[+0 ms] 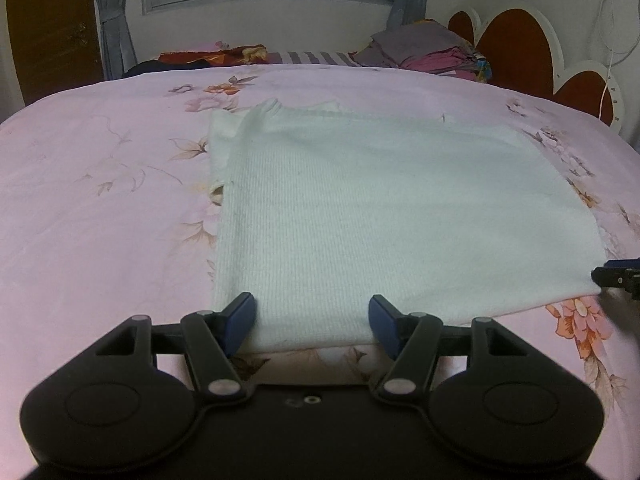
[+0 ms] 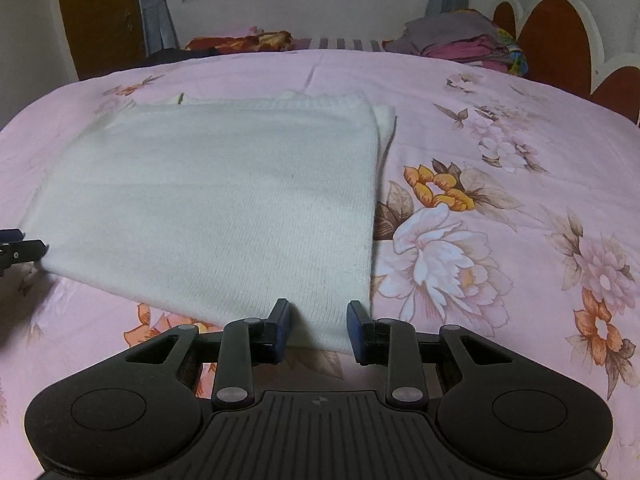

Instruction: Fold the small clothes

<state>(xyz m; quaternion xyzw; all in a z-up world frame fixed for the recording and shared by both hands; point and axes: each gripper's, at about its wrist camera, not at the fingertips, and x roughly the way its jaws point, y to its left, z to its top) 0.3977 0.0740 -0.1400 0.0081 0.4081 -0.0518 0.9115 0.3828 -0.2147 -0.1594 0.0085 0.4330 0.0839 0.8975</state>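
Knitwear lies on the bed (image 1: 100, 200) already folded to a flat rectangle: the white garment (image 1: 380, 208) needs further folds. Left gripper (image 1: 312, 320), angled down, is spread astride its near-left edge. Right gripper (image 2: 318, 330), likewise tilted, stands narrower around the near-right corner, pads not visibly pinching.

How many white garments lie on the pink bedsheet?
1. The white garment lies flat at the middle of the bedsheet, its near edge by both grippers. The pile of clothes at the far end may hide others.
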